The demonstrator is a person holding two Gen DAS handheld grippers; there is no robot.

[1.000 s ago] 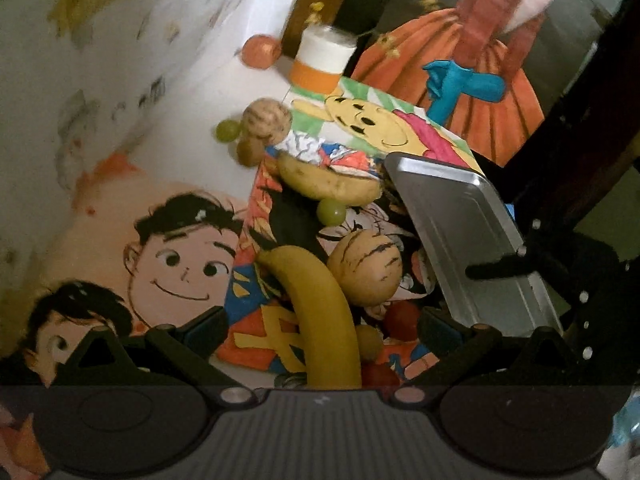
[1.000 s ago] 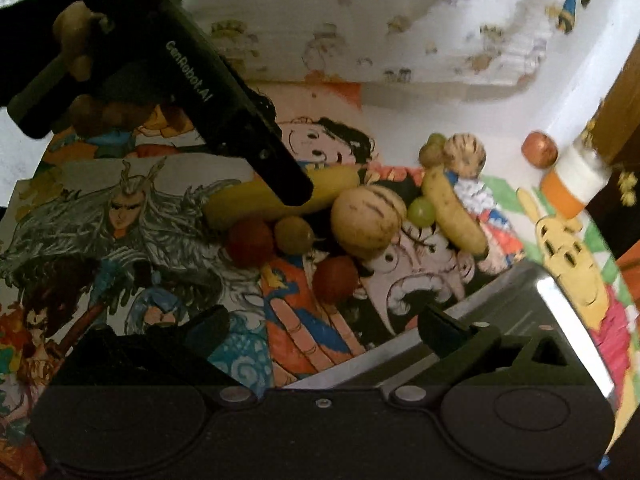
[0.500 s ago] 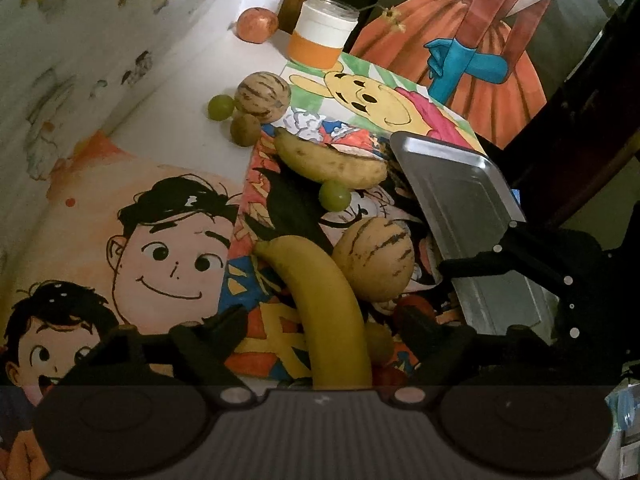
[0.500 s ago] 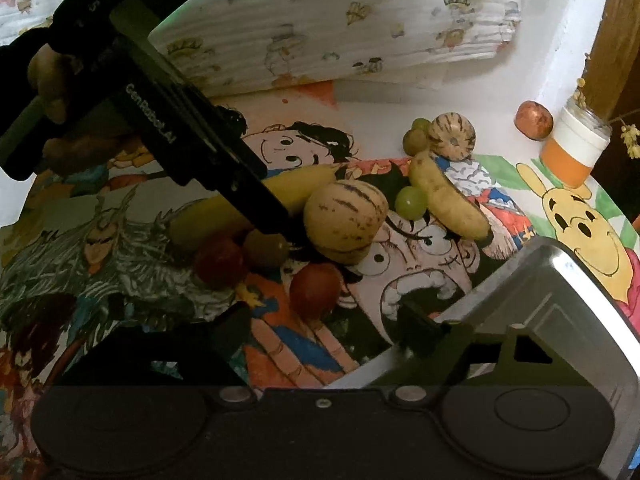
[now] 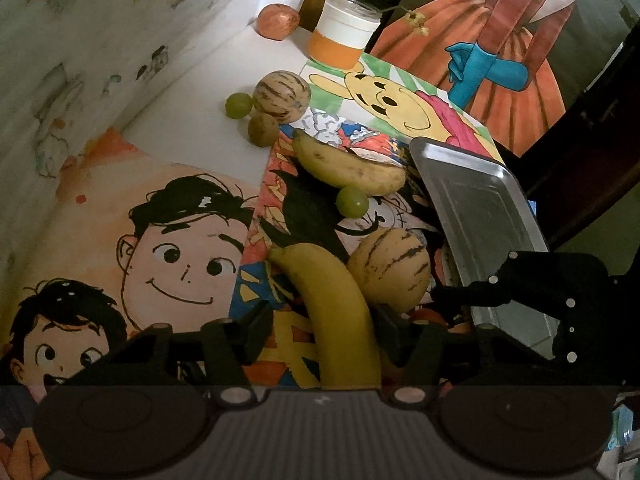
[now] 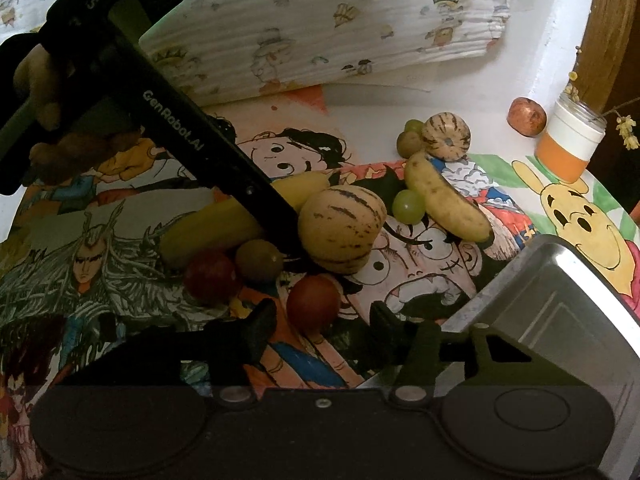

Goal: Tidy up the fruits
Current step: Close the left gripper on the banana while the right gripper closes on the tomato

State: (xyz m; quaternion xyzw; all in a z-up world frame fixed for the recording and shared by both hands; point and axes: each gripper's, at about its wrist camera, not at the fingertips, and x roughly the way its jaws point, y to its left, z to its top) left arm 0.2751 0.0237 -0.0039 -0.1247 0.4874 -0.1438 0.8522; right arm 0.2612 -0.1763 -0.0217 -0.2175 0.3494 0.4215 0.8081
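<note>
A yellow banana (image 5: 336,312) lies on the cartoon-covered table, between the open fingers of my left gripper (image 5: 320,332); the fingers stand on either side of it, apart from it. A striped melon (image 5: 390,270) sits just right of it. A second banana (image 5: 348,166) and a green grape (image 5: 352,202) lie farther back. My right gripper (image 6: 322,330) is open, its fingers around a red fruit (image 6: 314,306). A steel tray (image 6: 560,312) lies at the right. The left gripper's arm (image 6: 192,140) crosses over the banana (image 6: 224,220).
A smaller striped melon (image 5: 282,96), a grape (image 5: 238,105) and a brown fruit (image 5: 262,130) lie near the wall. A reddish fruit (image 5: 278,20) and an orange-and-white jar (image 5: 344,32) stand at the back. Another red fruit (image 6: 210,276) and a brownish fruit (image 6: 258,260) lie by the banana.
My left gripper has moved forward and down over the near banana, fingers now either side of it. My right gripper has moved in toward the red fruit.
</note>
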